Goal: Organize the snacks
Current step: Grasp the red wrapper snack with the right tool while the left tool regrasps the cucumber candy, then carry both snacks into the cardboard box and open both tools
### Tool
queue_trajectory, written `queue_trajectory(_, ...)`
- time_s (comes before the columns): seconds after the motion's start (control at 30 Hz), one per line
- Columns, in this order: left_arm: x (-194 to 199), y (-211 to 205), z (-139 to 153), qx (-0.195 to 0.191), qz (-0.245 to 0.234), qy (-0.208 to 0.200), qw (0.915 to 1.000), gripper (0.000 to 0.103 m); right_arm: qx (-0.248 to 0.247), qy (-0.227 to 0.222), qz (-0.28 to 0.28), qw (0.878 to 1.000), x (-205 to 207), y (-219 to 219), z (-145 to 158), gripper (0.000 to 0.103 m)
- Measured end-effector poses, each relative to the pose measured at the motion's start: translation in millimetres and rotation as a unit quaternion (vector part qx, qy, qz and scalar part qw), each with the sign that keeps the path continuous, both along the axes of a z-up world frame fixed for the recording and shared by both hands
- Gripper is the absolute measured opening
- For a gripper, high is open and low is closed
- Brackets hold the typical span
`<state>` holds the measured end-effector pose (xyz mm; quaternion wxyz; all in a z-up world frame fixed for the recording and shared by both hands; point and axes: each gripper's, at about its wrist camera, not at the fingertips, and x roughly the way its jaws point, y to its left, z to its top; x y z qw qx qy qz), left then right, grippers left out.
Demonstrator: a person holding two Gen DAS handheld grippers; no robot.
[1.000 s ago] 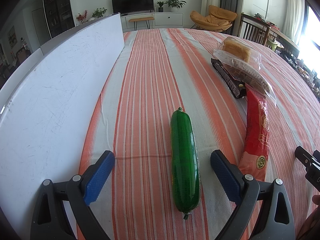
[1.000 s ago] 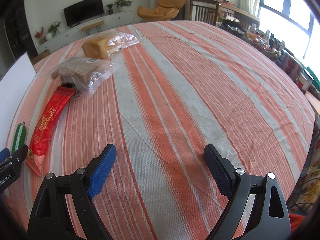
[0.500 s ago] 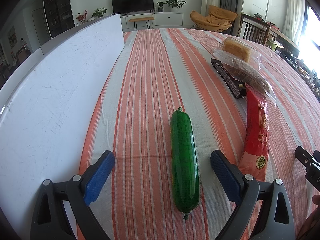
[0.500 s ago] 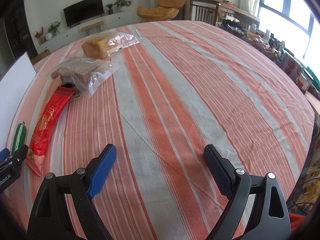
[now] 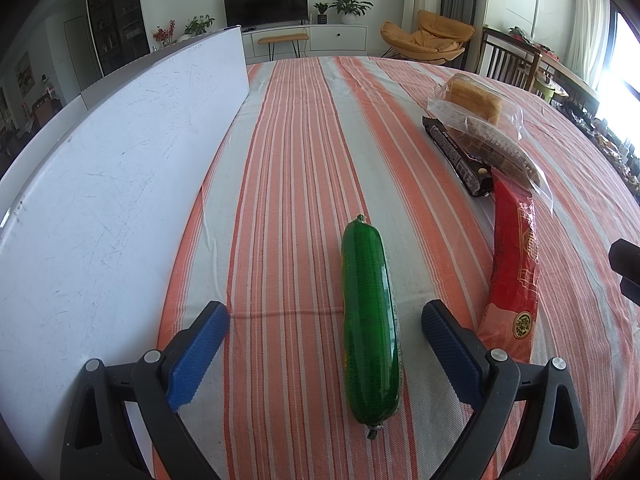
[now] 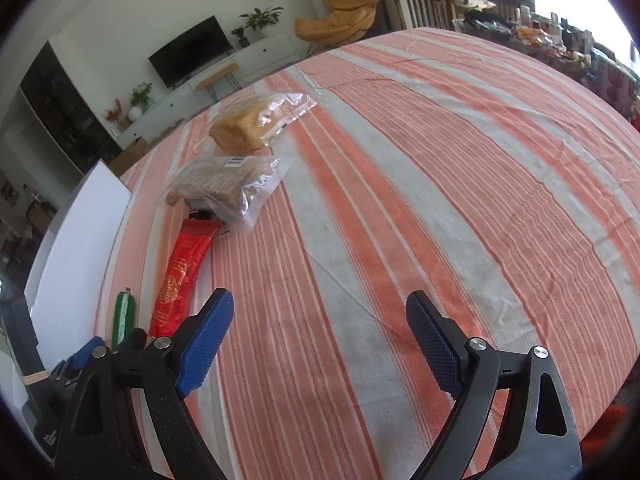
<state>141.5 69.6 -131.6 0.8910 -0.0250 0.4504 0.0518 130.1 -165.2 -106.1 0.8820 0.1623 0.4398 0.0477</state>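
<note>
Only the right claw (image 6: 316, 336) has moved since the earlier frames: it has tipped and swung toward the snacks, so the striped counter (image 6: 440, 200) now looks tilted in its view, while the left claw (image 5: 324, 340) has stayed put. Both claws are spread wide and hold nothing.

The green sausage (image 5: 370, 320) lies lengthwise on the counter between the left claw's blue pads (image 5: 198, 354), touching neither. Just right of the sausage lies a long red pack (image 5: 514, 276). Beyond the red pack's far end, a dark bar (image 5: 454, 152) sits partly under a clear bag of brown biscuits (image 5: 500, 148), and past that a bagged yellow cake (image 5: 476, 100). A white board (image 5: 100, 200) stands along the counter left of the sausage.

The sausage looks firm, round and glossy, so likely slippery and prone to rolling; a squeeze across its middle should hold best. The bagged items look soft and crushable.
</note>
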Motion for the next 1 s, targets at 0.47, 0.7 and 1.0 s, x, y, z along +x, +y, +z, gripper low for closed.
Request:
queue_trajectory(0.47, -1.1, 1.0, -0.9, -0.003, -0.006, 0.001, 1.0, 0.097, -0.066, 0.135, 0.157, 0.976, 44.5, 84.7, -12.9, 0.023)
queue_trajectory(0.7, -7.2, -6.0, 6.1, -0.006, -0.043, 0.034, 0.9985, 0.078, -0.112, 0.138, 0.124, 0.976, 29.7, 17.0, 3.4, 0.034)
queue_trajectory(1.0, -26.8, -3.3, 19.6, -0.094, -0.067, 0.022, 0.993, 0.022, -0.133, 0.132, 0.12, 0.975, 19.8, 26.2, -15.2, 0.028)
